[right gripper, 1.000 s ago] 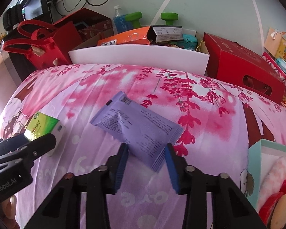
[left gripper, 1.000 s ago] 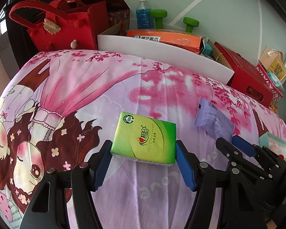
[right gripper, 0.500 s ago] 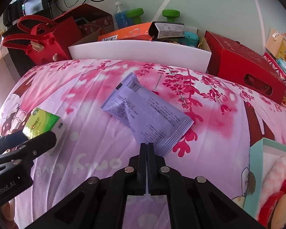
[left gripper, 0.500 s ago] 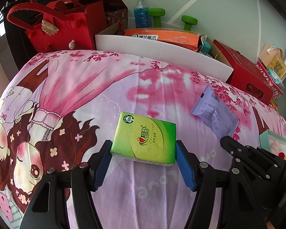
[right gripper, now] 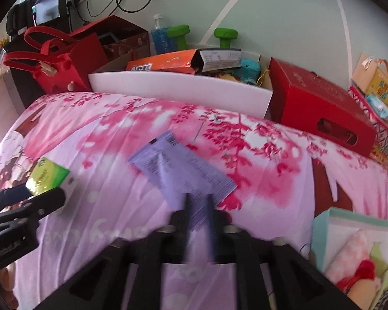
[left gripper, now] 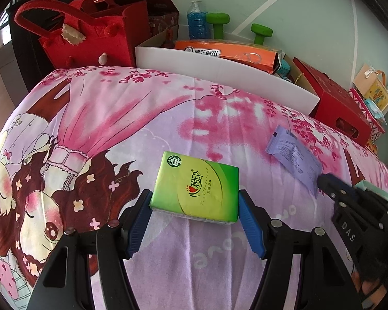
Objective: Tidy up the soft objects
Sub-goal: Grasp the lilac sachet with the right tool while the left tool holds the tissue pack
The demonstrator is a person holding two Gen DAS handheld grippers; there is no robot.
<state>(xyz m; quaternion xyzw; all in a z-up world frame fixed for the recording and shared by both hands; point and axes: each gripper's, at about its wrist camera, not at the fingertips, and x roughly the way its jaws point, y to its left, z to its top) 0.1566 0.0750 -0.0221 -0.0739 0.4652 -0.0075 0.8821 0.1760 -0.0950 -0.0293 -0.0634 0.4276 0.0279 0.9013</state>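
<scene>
A green tissue pack (left gripper: 196, 188) sits between the blue pads of my left gripper (left gripper: 195, 217), which is shut on it just above the pink cartoon bedsheet (left gripper: 116, 118). The pack also shows at the left of the right wrist view (right gripper: 47, 178). My right gripper (right gripper: 199, 211) is blurred and is shut on the near corner of a purple soft packet (right gripper: 181, 170), which tilts up off the sheet. In the left wrist view the packet (left gripper: 293, 159) lies right of the tissue pack, with the right gripper (left gripper: 323, 180) at its near end.
A white bin (right gripper: 178, 90) holding an orange box (right gripper: 165, 63) stands behind the bed. A red felt bag (left gripper: 88, 38) is at back left and a red carton (right gripper: 320, 108) at back right. A teal gift bag (right gripper: 349, 248) with a plush toy sits at near right.
My right gripper closed on the purple packet's near corner and has started lifting it. My left gripper holds the green pack as before, slightly higher.
</scene>
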